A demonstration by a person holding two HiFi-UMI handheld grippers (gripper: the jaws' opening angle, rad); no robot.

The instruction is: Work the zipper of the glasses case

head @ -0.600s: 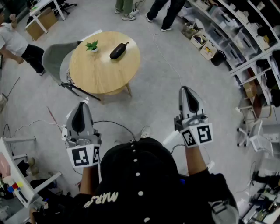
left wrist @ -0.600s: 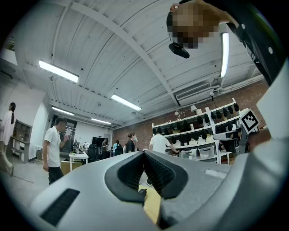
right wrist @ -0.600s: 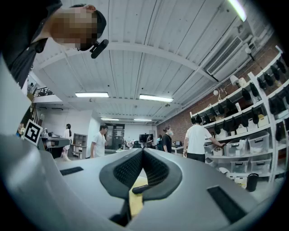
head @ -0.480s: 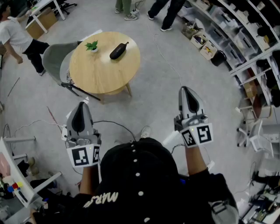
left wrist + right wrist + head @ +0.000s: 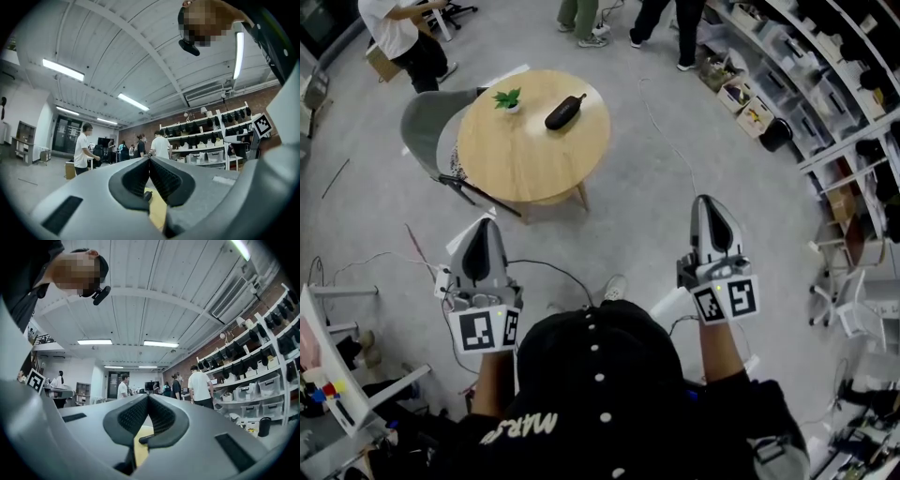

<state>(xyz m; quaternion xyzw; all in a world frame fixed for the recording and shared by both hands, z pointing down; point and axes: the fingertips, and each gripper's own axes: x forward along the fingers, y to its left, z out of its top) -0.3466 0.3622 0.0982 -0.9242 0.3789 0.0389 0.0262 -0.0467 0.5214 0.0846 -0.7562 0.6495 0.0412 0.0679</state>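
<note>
Table [image 5: 525, 159] ahead bears glasses case [image 5: 565, 112] | left gripper [image 5: 481, 227], right gripper [image 5: 710, 202]: held forward, jaws together, empty

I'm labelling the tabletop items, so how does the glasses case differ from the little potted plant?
The glasses case is black all over; the potted plant has green leaves over a pale pot. The glasses case lies flat, slanted across the tabletop; the potted plant stands upright. The glasses case is long and slim, while the potted plant is compact. Both rest on the round wooden table, apart from each other, the case to the plant's right in the head view.
</note>
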